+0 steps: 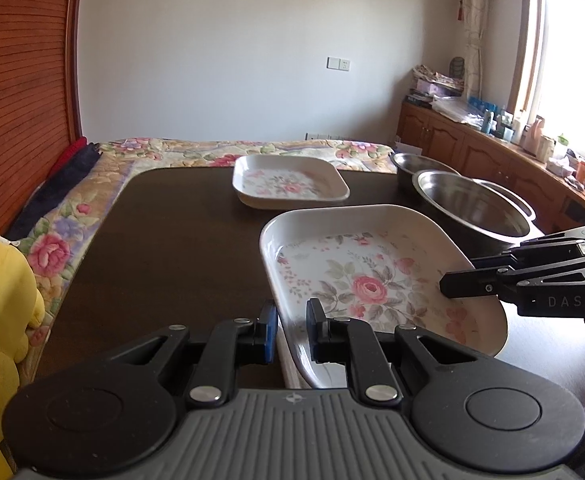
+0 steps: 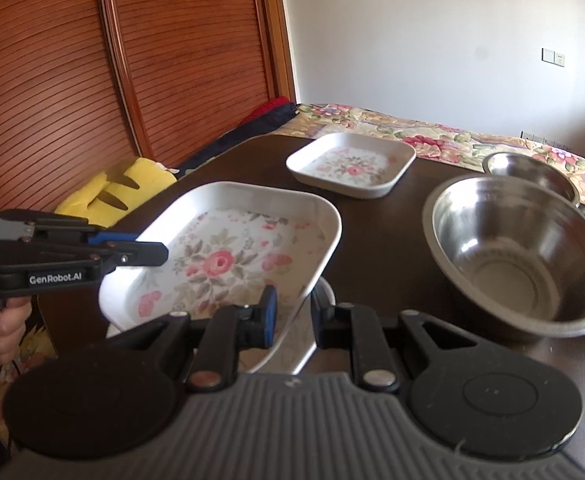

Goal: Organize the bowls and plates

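My left claw (image 1: 291, 330) is clamped on the near left rim of the near flowered plate (image 1: 372, 280), and my right claw (image 2: 292, 316) is clamped on its near right rim, so I hold it raised above the tabletop (image 1: 180, 232). The far flowered plate (image 1: 290, 182) lies straight ahead, a little to the left; I judge the held plate goes onto it. Two steel bowls (image 2: 520, 256) stand to the right. The claws read "GenRobot.AI" and "DAS".
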`<action>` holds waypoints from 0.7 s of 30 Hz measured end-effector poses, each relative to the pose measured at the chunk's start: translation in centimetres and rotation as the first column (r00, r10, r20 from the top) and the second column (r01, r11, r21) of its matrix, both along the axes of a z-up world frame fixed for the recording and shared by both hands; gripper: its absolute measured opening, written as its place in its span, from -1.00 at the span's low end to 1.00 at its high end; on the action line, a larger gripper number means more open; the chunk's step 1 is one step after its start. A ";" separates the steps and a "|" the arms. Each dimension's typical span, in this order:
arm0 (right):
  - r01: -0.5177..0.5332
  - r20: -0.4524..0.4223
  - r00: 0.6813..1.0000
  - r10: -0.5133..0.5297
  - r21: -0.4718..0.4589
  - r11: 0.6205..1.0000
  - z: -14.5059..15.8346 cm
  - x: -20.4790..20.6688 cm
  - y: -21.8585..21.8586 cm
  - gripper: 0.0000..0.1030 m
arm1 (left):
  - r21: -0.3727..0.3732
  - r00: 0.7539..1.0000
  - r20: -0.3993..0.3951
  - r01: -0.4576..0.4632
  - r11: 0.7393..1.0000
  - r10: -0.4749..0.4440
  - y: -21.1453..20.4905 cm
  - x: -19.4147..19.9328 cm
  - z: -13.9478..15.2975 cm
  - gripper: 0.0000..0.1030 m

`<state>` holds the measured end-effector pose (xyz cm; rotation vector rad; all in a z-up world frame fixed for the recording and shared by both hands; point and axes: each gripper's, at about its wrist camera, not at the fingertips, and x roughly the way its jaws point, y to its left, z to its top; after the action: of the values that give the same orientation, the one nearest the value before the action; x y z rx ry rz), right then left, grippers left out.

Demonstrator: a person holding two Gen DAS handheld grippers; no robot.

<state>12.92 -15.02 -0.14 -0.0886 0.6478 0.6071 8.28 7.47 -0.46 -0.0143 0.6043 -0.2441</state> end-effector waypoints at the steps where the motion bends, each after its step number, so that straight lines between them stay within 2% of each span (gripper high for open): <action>1: 0.001 -0.002 1.000 -0.001 -0.001 1.000 -0.1 -0.2 -0.1 -0.61 | 0.003 1.000 -0.002 0.002 1.000 -0.002 -0.1 -0.1 -0.1 -0.69; 21: -0.009 -0.003 1.000 0.009 -0.022 1.000 -1.0 -1.9 -0.5 -0.60 | 0.018 0.999 -0.032 0.006 1.000 -0.005 -0.8 -1.2 -1.0 -0.69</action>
<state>11.03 -15.57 -1.17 -0.1112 0.6572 0.6092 7.10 6.62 -1.43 0.0006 0.6386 -0.2444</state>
